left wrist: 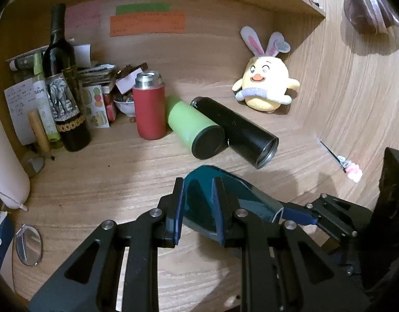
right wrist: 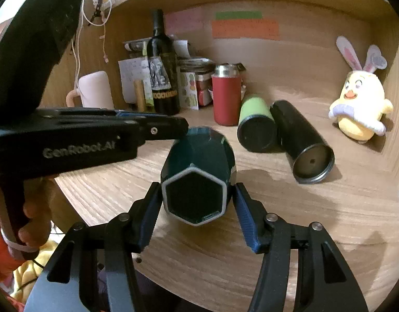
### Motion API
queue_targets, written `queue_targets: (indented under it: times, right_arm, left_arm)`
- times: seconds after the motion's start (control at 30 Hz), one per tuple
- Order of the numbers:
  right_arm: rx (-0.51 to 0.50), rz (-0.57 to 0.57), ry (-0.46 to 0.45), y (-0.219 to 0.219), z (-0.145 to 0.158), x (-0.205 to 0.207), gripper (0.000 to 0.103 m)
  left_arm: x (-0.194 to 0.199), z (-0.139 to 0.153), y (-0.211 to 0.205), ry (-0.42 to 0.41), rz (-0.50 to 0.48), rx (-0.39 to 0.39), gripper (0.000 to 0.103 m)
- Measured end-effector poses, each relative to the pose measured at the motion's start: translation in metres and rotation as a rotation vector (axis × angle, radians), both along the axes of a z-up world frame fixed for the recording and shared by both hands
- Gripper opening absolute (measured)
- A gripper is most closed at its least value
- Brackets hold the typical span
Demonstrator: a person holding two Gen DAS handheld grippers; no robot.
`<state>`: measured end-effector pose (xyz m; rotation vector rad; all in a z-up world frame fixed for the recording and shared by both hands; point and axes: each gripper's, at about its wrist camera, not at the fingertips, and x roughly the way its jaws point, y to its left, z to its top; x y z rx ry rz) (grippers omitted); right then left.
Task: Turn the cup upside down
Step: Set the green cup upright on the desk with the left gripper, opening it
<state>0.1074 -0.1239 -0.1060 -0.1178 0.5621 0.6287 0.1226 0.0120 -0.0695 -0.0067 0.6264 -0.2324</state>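
Right gripper (right wrist: 196, 208) jaws wide, flanking hexagonal base of teal cup (right wrist: 199, 166), no contact seen. Left gripper (left wrist: 199, 208) clamps cup, held tilted above desk (right wrist: 251, 247). Risks: faceted glaze slips during handover; cup drops, or knocks black tumbler (right wrist: 301, 140) nearby.

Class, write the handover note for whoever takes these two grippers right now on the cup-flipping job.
Left gripper: shut on the dark teal faceted cup, which lies on its side just above the desk.
Right gripper: open, fingers either side of the cup's hexagonal end, not gripping.
Done: cup picked up and tilted sideways.
Left: finish the turn and set it mouth down. Mind the green and black tumblers lying just behind.
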Motion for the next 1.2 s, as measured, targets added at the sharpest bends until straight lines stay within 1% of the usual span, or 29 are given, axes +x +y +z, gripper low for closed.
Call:
queue_targets:
  times: [0.1, 0.27, 0.4, 0.63, 0.8, 0.93, 1.0, 1.07, 1.2]
  right_arm:
    - [-0.002, 0.007, -0.017, 0.003, 0.005, -0.001, 0.052]
    - [-0.006, 0.016, -0.041, 0.009, 0.009, 0.004, 0.052]
    - [-0.005, 0.023, -0.050, 0.014, 0.013, 0.011, 0.051]
    - [-0.010, 0.032, -0.070, 0.025, 0.016, 0.022, 0.051]
    - [-0.014, 0.035, -0.066, 0.029, 0.018, 0.028, 0.051]
    - [-0.007, 0.040, -0.056, 0.029, 0.016, 0.029, 0.050]
    - [-0.014, 0.039, -0.062, 0.030, 0.016, 0.028, 0.050]
    - [-0.013, 0.044, -0.052, 0.030, 0.016, 0.030, 0.050]
    - [-0.024, 0.056, -0.029, 0.029, 0.017, 0.030, 0.050]
  left_arm:
    - [0.001, 0.001, 0.001, -0.013, -0.003, 0.007, 0.014]
    - [0.003, 0.001, 0.005, -0.037, -0.001, 0.014, 0.014]
    - [0.007, 0.001, 0.012, -0.039, 0.010, 0.000, 0.013]
    - [0.015, -0.003, 0.022, -0.037, 0.018, -0.021, 0.007]
    - [0.014, -0.004, 0.026, -0.040, 0.004, -0.035, 0.005]
    - [0.016, -0.010, 0.024, -0.036, 0.016, -0.007, 0.005]
    - [0.018, -0.010, 0.025, -0.028, 0.013, -0.016, 0.005]
    - [0.018, -0.010, 0.027, -0.020, 0.009, -0.027, 0.005]
    - [0.014, -0.004, 0.030, -0.032, 0.035, -0.012, 0.005]
